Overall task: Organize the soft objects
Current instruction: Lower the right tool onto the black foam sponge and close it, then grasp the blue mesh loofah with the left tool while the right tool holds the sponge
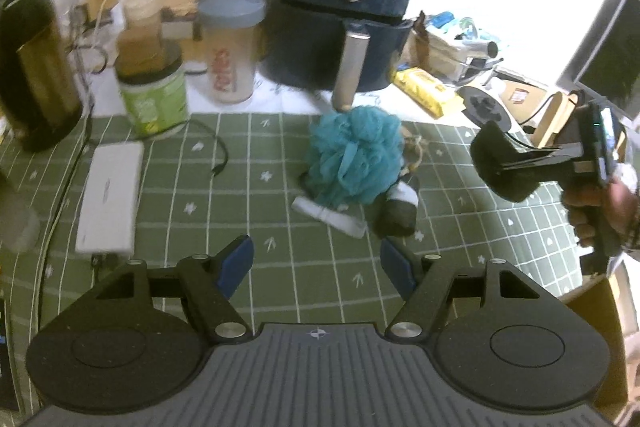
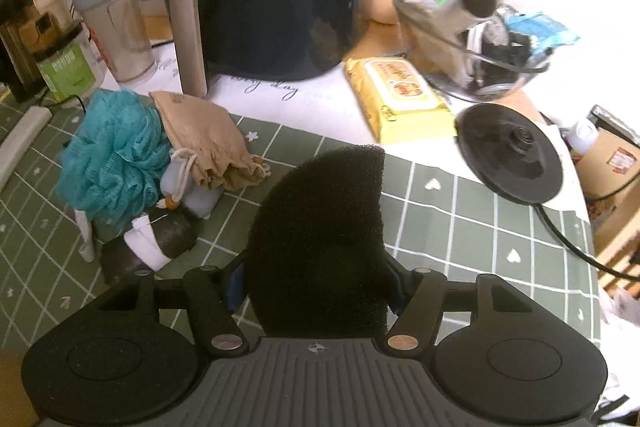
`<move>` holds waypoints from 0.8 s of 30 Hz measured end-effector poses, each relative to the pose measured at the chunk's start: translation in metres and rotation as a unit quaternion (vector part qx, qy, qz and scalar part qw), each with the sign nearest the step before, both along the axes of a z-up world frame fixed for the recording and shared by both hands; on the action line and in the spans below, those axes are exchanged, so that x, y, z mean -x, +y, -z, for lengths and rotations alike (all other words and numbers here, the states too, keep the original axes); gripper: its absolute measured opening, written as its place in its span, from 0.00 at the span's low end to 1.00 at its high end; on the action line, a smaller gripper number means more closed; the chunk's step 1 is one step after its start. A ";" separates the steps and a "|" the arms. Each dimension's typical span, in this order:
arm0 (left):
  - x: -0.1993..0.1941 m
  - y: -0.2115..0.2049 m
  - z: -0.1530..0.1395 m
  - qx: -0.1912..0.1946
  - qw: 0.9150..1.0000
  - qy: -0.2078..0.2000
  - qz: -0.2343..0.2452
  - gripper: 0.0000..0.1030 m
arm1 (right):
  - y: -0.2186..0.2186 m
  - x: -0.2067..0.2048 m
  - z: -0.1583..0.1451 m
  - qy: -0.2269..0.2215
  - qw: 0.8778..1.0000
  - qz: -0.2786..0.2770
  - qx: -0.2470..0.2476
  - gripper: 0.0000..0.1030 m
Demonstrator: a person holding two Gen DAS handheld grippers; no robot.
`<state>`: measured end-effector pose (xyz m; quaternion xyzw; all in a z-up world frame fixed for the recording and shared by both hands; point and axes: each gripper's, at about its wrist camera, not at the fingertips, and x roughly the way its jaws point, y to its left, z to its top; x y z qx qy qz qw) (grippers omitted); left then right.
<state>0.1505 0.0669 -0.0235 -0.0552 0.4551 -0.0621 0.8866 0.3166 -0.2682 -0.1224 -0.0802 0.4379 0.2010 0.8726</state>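
Note:
A pile of soft things lies on the green checked cloth: a teal mesh loofah, a tan drawstring pouch, a grey-blue soft item and dark rolled socks with white bands. My left gripper hangs open in front of the pile, nothing between its blue pads. My right gripper is shut on a black foam sponge, held above the cloth right of the pile. In the left wrist view the sponge shows at the right, with a person's hand on the handle.
A dark blue air fryer stands behind the pile, its handle pointing at it. To the left are a shaker bottle, a green tub and a white power strip. To the right are yellow wipes, a kettle base and a glass bowl.

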 end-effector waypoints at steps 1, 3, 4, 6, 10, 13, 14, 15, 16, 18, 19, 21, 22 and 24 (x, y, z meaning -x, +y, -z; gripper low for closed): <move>-0.004 -0.002 0.001 -0.003 1.000 -0.002 0.005 0.68 | -0.004 0.003 -0.004 0.000 1.000 0.002 -0.006 0.65; -0.012 -0.005 0.003 -0.009 1.000 -0.008 0.016 0.68 | -0.011 0.010 -0.011 -0.004 1.000 0.004 -0.016 0.65; -0.015 -0.007 0.004 -0.013 1.000 -0.009 0.021 0.68 | -0.014 0.015 -0.015 -0.006 1.000 0.005 -0.019 0.65; -0.024 -0.011 0.007 -0.021 0.999 -0.016 0.035 0.68 | -0.020 0.024 -0.023 -0.011 1.000 0.005 -0.025 0.65; -0.037 -0.020 0.013 -0.036 0.997 -0.030 0.061 0.68 | -0.029 0.041 -0.034 -0.014 0.999 0.010 -0.036 0.65; -0.048 -0.030 0.020 -0.051 0.995 -0.040 0.082 0.68 | -0.033 0.055 -0.037 -0.015 0.999 0.010 -0.037 0.65; -0.052 -0.033 0.023 -0.056 0.993 -0.045 0.091 0.68 | -0.034 0.060 -0.039 -0.017 0.999 0.010 -0.034 0.65; -0.055 -0.037 0.026 -0.062 0.992 -0.047 0.099 0.68 | -0.034 0.064 -0.040 -0.018 0.999 0.009 -0.033 0.65; -0.059 -0.041 0.029 -0.069 0.991 -0.049 0.108 0.68 | -0.036 0.068 -0.041 -0.019 0.999 0.010 -0.033 0.65; -0.066 -0.046 0.035 -0.076 0.988 -0.055 0.124 0.68 | -0.038 0.075 -0.043 -0.018 0.999 0.017 -0.038 0.65; -0.069 -0.048 0.038 -0.079 0.987 -0.056 0.132 0.68 | -0.040 0.078 -0.045 -0.018 0.999 0.021 -0.042 0.65; -0.077 -0.053 0.046 -0.085 0.984 -0.058 0.147 0.69 | -0.042 0.084 -0.048 -0.020 0.998 0.026 -0.049 0.65; -0.080 -0.055 0.049 -0.088 0.983 -0.060 0.152 0.69 | -0.043 0.088 -0.050 -0.022 0.998 0.028 -0.051 0.65; -0.088 -0.059 0.058 -0.094 0.981 -0.057 0.160 0.69 | -0.046 0.094 -0.054 -0.025 0.998 0.032 -0.056 0.65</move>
